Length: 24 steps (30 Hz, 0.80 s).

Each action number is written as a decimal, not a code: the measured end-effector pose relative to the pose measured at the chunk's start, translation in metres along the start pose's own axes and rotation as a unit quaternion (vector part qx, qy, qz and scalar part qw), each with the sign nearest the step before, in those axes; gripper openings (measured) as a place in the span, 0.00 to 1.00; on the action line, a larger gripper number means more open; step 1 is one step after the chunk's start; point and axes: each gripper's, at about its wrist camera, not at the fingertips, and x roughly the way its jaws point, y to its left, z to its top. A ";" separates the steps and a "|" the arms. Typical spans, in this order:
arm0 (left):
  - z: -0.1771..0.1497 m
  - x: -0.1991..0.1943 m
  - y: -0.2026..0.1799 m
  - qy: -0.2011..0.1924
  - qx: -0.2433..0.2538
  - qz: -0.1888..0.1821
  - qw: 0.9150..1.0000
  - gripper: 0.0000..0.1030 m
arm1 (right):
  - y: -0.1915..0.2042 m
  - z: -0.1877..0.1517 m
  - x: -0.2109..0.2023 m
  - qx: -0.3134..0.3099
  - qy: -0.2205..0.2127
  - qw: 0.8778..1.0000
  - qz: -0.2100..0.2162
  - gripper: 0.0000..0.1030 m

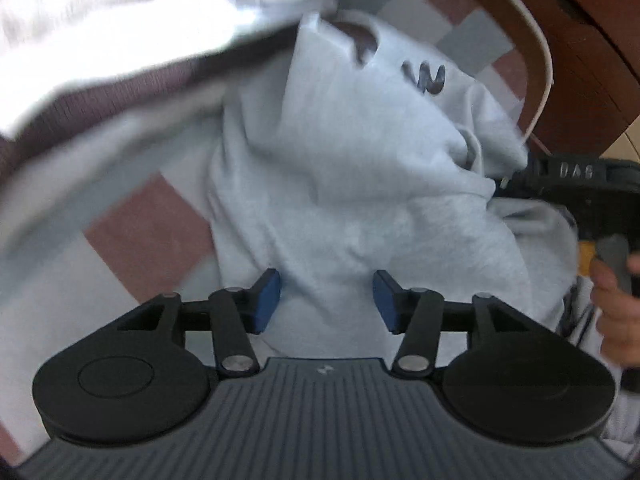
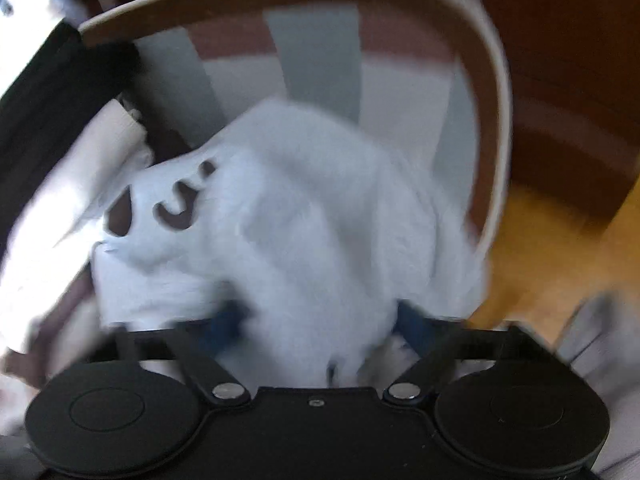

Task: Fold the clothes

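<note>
**Grey garment bunched between both tongs**

We're seeing the left gripper (image 1: pixel 326 300) spread open, the grey garment (image 1: pixel 340 184) draping between its pads. Right gripper (image 2: pixel 320 320) is blurring badly; cloth is hiding its pads, so we can't tell its grip.

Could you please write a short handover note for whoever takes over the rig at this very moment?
Left gripper: pads apart with a bunch of the grey garment between them; a firm grip is unclear.
Right gripper: blurred, fabric between its fingers; grip cannot be judged.
The garment hangs bunched over the checkered surface, printed lettering showing. A white cloth lies beyond it, at the upper left.
Done: garment picked up. No neat fold shows.
Left: spread it flat, then fold it.
</note>
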 end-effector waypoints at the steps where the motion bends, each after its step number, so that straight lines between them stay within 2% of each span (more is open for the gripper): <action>1: -0.001 0.000 0.000 -0.002 0.000 -0.007 1.000 0.54 | 0.004 -0.006 -0.005 0.004 0.001 1.000 0.014 0.28; 3: -0.001 -0.001 0.002 0.005 -0.010 -0.038 0.999 0.54 | 0.011 -0.018 -0.015 0.011 0.002 0.999 0.042 0.24; 4: -0.001 -0.001 0.006 0.016 -0.028 -0.066 0.997 0.50 | 0.015 -0.025 -0.021 0.014 0.003 0.998 0.056 0.22; 5: -0.001 -0.001 0.010 0.027 -0.046 -0.094 0.994 0.44 | 0.018 -0.031 -0.026 0.018 0.004 0.997 0.069 0.22; 7: -0.001 -0.003 0.015 0.063 -0.083 -0.147 0.984 0.16 | 0.026 -0.043 -0.036 0.025 0.006 0.995 0.097 0.21; 10: -0.008 -0.032 0.006 0.048 -0.048 -0.156 0.985 0.02 | 0.037 -0.061 -0.051 0.035 0.008 0.990 0.139 0.21; 14: -0.022 -0.076 0.001 0.034 -0.006 -0.158 0.987 0.00 | 0.054 -0.087 -0.073 0.045 0.010 0.981 0.190 0.21; 21: -0.047 -0.167 0.008 -0.024 0.003 -0.159 0.987 0.00 | 0.118 -0.115 -0.118 -0.022 0.004 0.975 0.220 0.21; 24: -0.055 -0.204 0.014 -0.056 -0.013 -0.161 0.985 0.00 | 0.155 -0.125 -0.142 -0.064 -0.009 0.973 0.223 0.20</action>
